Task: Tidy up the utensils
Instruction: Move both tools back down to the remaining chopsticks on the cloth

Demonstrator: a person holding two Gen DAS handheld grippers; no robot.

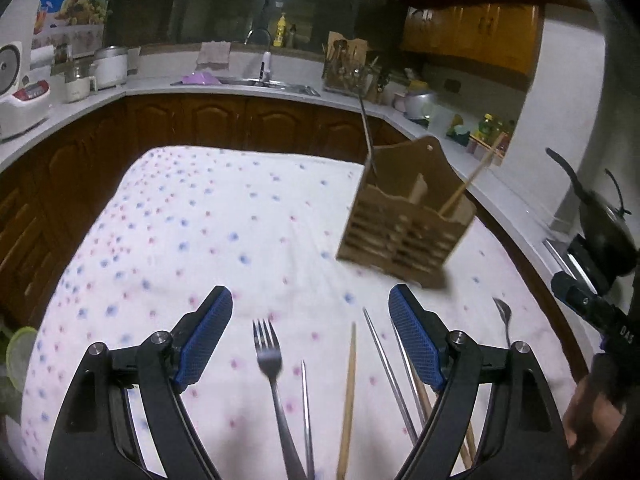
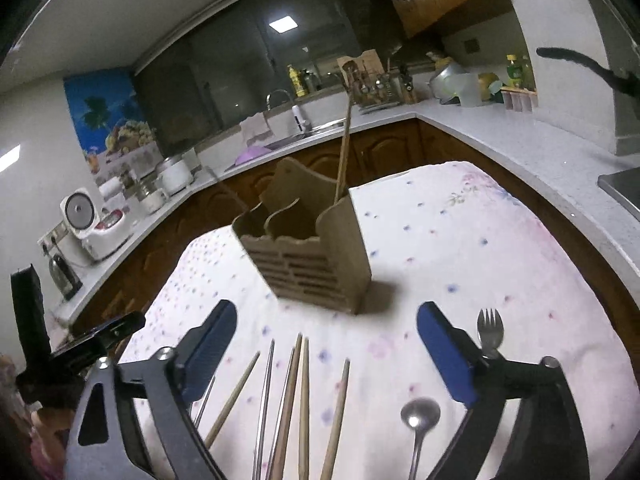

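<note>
A wooden utensil holder (image 1: pixel 404 224) stands on the dotted tablecloth (image 1: pixel 200 216), with a wooden chopstick (image 1: pixel 468 184) and a thin metal rod in it. My left gripper (image 1: pixel 310 334) is open and empty above a metal fork (image 1: pixel 272 372), metal chopsticks (image 1: pixel 386 364) and a wooden chopstick (image 1: pixel 349 392). A spoon (image 1: pixel 505 316) lies to its right. In the right wrist view the holder (image 2: pixel 308 252) stands ahead. My right gripper (image 2: pixel 326 352) is open and empty over several wooden chopsticks (image 2: pixel 302 400) and metal ones (image 2: pixel 265 400), a spoon (image 2: pixel 419 420) and a spork (image 2: pixel 490 332).
A kitchen counter (image 1: pixel 168 84) with a sink (image 1: pixel 276 84), rice cookers (image 1: pixel 20 96), a utensil rack (image 1: pixel 348 68) and bottles wraps around behind the table. A black pan (image 1: pixel 600 224) sits on the stove at right. The other gripper shows at the left edge (image 2: pixel 60 352).
</note>
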